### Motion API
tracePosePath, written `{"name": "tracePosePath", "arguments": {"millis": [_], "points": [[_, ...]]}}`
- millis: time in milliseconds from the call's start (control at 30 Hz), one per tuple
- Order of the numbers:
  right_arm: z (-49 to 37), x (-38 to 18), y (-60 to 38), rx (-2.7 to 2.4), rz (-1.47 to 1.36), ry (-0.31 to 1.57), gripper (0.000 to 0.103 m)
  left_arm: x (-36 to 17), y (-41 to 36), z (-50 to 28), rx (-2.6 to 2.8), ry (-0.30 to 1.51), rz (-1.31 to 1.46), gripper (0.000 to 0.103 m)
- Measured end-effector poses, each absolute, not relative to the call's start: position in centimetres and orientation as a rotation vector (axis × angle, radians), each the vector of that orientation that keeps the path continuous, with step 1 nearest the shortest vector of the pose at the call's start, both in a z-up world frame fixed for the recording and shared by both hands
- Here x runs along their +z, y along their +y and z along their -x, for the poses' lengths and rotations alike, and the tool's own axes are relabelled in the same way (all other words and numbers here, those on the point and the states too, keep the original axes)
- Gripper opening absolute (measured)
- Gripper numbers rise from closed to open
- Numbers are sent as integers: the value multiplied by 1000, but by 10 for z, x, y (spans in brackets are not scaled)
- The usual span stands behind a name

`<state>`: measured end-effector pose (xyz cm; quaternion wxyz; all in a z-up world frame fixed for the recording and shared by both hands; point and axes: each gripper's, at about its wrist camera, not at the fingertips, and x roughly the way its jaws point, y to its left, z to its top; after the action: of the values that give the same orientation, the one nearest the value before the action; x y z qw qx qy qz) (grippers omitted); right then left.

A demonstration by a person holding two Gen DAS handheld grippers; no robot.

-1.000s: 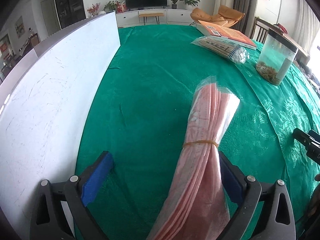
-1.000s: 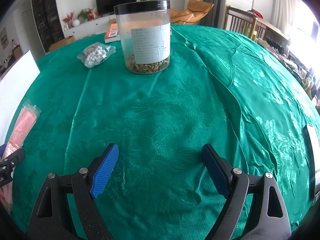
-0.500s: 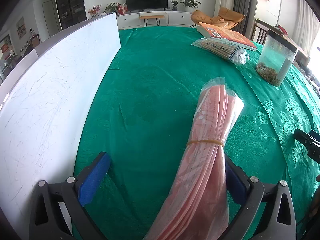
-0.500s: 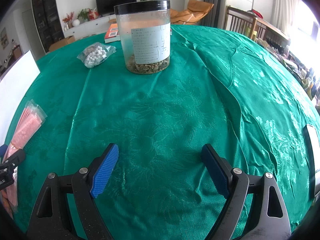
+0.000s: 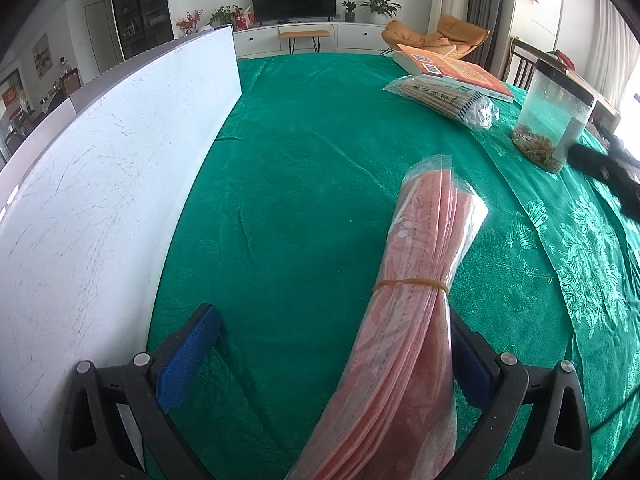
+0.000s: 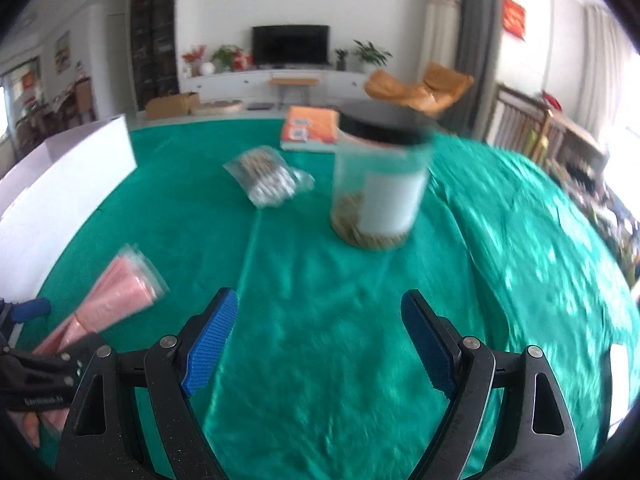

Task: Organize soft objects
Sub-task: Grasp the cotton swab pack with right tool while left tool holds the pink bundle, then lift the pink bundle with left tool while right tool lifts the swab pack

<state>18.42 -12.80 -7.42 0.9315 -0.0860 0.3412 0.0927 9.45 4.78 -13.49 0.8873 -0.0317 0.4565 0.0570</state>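
Two grippers over the green cloth (image 5: 304,184) — the left gripper (image 5: 332,360) spread wide, the banded pink bundle (image 5: 412,300) lying against its right finger, and the right gripper (image 6: 320,344) gaping too, holding nothing.

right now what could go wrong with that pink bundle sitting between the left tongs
The pink bundle lies against only one finger of the open left tongs, so closing may push it aside instead of clamping it. Its plastic sleeve looks slick and could slip. The right tongs view is motion-blurred near the jar; a swing might knock it.
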Motion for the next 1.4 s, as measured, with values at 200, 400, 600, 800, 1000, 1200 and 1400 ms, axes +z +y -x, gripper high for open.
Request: {"name": "tracePosePath", "arguments": {"millis": [200, 400, 600, 800, 1000, 1200, 1400], "points": [[-276, -60, -50, 274, 420, 697, 84, -135, 48, -94, 118, 949, 66, 103], [-341, -91, -16, 165, 618, 728, 86, -135, 48, -95, 118, 949, 66, 103], [-369, -104, 3, 146, 678, 788, 85, -135, 48, -94, 118, 949, 66, 103], [-389, -116, 7, 200, 639, 929, 86, -135, 48, -95, 118, 949, 66, 103], [-408, -109, -25, 264, 266, 1127, 32, -134, 48, -96, 118, 949, 67, 103], [-335, -76, -34, 339, 237, 1041, 31, -134, 46, -94, 90, 953, 54, 103], [-242, -60, -99, 296, 208, 971, 31, -128, 27, -60, -95, 1022, -2, 103]]}}
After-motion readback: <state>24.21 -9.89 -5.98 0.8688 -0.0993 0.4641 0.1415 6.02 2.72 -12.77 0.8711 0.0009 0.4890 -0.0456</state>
